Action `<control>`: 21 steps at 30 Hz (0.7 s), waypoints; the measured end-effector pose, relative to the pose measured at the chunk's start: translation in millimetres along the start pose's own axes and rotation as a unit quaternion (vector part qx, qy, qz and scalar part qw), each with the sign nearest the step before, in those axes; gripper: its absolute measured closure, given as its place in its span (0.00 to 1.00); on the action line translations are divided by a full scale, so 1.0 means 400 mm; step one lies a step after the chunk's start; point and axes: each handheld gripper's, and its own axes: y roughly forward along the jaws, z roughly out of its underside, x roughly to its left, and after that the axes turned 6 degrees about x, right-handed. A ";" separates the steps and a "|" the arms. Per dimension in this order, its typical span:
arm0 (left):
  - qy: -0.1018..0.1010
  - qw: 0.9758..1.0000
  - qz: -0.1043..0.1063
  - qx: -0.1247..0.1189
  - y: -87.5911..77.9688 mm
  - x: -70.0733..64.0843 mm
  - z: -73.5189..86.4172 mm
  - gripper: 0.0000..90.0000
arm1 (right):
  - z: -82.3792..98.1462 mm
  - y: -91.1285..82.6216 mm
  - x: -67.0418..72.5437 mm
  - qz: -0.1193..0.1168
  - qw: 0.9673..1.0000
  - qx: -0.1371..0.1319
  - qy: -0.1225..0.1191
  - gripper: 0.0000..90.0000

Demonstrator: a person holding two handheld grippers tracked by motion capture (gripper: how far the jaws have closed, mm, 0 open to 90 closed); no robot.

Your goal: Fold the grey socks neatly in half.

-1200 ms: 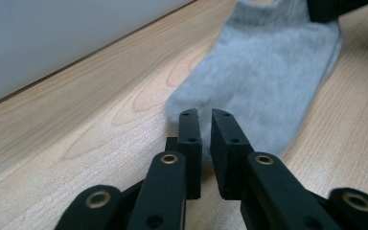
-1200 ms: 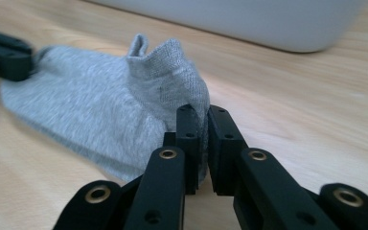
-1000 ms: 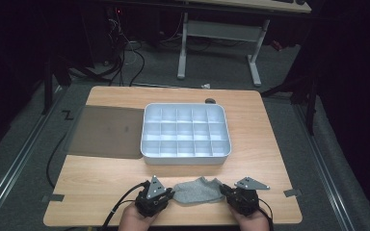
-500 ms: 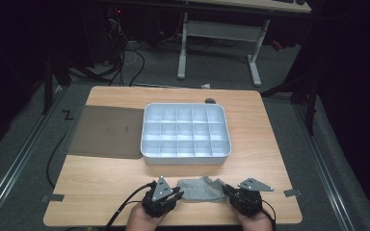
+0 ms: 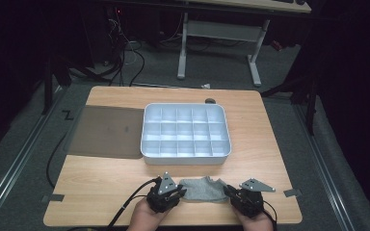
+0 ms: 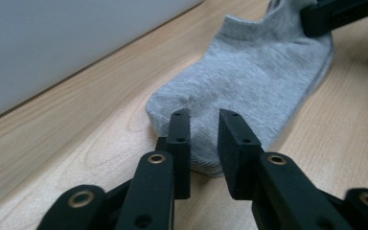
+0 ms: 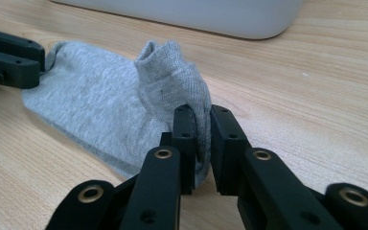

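Desk (image 5: 106,192) wooden, light. Dark mat (image 5: 108,131) at 9 o'clock of white compartment tray (image 5: 186,153), edges touching. Grey sock (image 5: 202,189) flat on desk at 6 o'clock of tray, near front edge, between both grippers. Left gripper (image 6: 205,129) at sock's toe end: fingers (image 6: 179,132) slightly spread, just opened, toe edge between them, not pressed. Right gripper (image 7: 202,125): fingers (image 7: 184,129) pinching raised cuff fold of sock.

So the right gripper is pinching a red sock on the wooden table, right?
Not quite: the sock is grey, not red. The right gripper view shows the right gripper pinching a fold of it on the wooden table.
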 end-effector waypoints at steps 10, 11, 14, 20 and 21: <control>0.015 1.000 0.014 0.004 0.002 -0.017 0.002 0.85 | -0.024 -0.039 0.032 0.010 1.000 -0.024 -0.018 0.91; 0.017 1.000 0.014 0.004 0.003 -0.018 0.002 0.85 | -0.029 -0.043 0.038 0.011 0.999 -0.025 -0.022 0.91; 0.018 1.000 0.018 0.004 0.003 -0.019 0.002 0.85 | -0.041 -0.054 0.053 0.008 0.999 -0.030 -0.029 0.91; 0.017 1.000 0.022 0.007 0.003 -0.027 0.003 0.85 | -0.063 -0.041 0.098 -0.013 0.999 -0.028 -0.041 0.91; 0.018 1.000 0.023 0.008 0.003 -0.029 0.003 0.85 | -0.065 -0.038 0.106 -0.015 0.999 -0.028 -0.040 0.92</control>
